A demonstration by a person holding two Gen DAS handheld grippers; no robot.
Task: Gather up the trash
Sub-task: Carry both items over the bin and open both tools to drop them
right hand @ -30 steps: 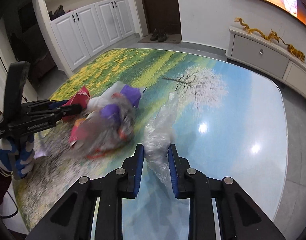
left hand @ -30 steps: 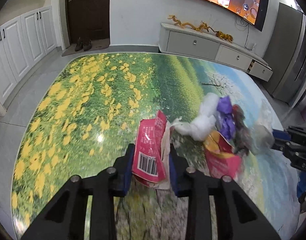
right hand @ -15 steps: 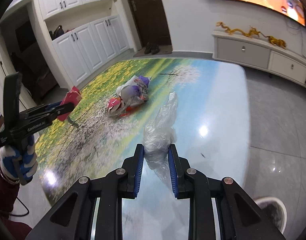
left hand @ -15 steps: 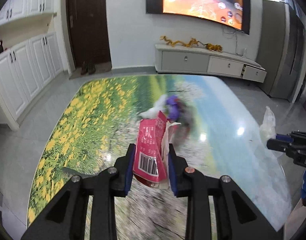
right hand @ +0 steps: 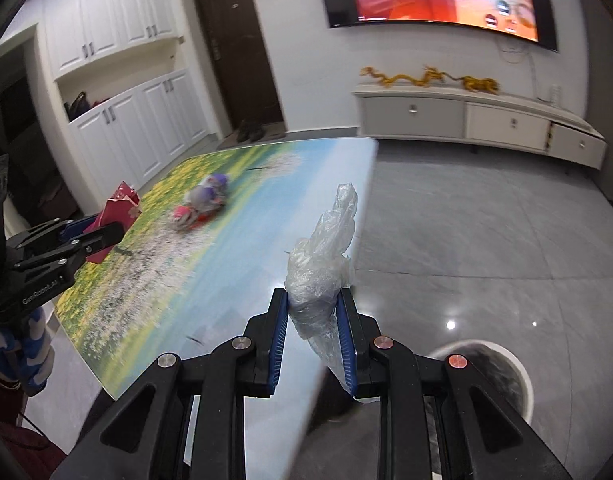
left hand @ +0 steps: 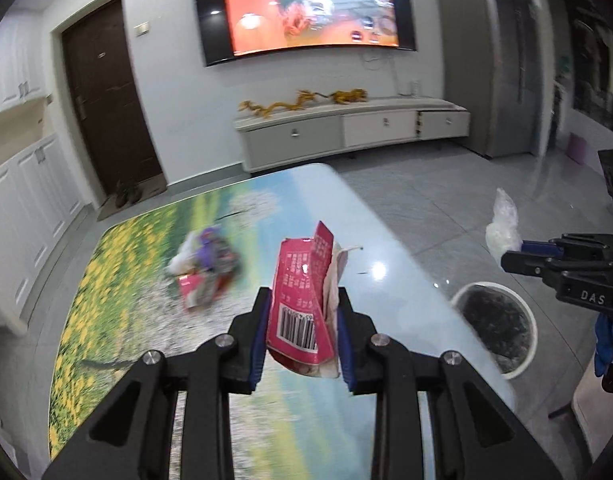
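I've got the left gripper (left hand: 302,332) clamped on a pink snack wrapper (left hand: 300,312), centre-low in the left wrist view over the printed table (left hand: 146,280). Right gripper (right hand: 312,334) is clamped on a crumpled clear plastic bag (right hand: 322,264), centre frame past the table edge; white trash bin (right hand: 518,376) sits on the floor at lower right. The other trash pile (left hand: 204,268) lies on the table, left of centre, blurred

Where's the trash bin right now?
The white trash bin stands on the grey floor just off the table's right edge. It shows low right in both wrist views, below the right gripper holding the clear plastic bag.
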